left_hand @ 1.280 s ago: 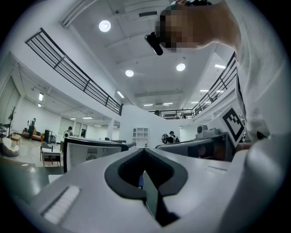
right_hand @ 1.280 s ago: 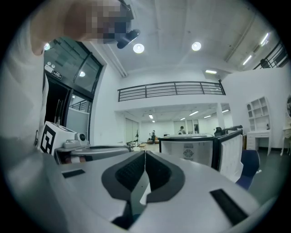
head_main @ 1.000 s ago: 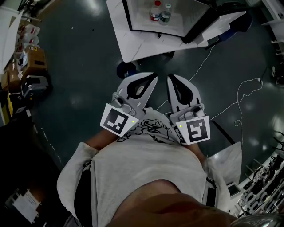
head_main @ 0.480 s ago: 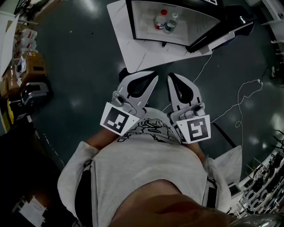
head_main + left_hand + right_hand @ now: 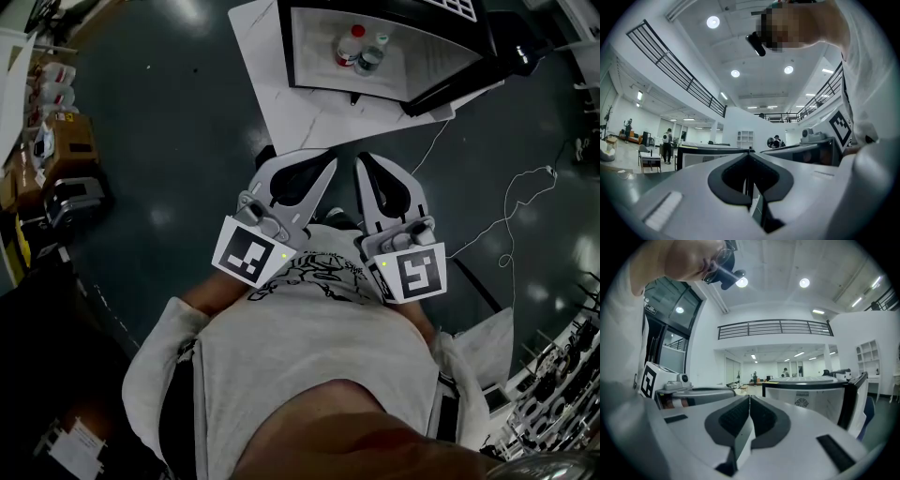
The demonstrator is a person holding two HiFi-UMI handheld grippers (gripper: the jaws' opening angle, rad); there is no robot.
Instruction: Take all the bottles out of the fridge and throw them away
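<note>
Left gripper (image 5: 322,169) and right gripper (image 5: 366,164) are side by side in front of the person's shirt (image 5: 319,356). Both sets of jaws are pressed together with nothing between them. The open fridge (image 5: 286,47) is at 12 o'clock, well apart. Inside it is a red-capped bottle (image 5: 350,45), with a second bottle (image 5: 371,57) just beside it at 4 o'clock.

L claw (image 5: 749,152) shut, empty, fridge (image 5: 698,157) ahead

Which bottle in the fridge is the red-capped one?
At the head view's top, an open fridge stands on a white board. Inside, the red-capped bottle stands on the left and has a red label; its neighbour is white-capped and greenish.
</note>
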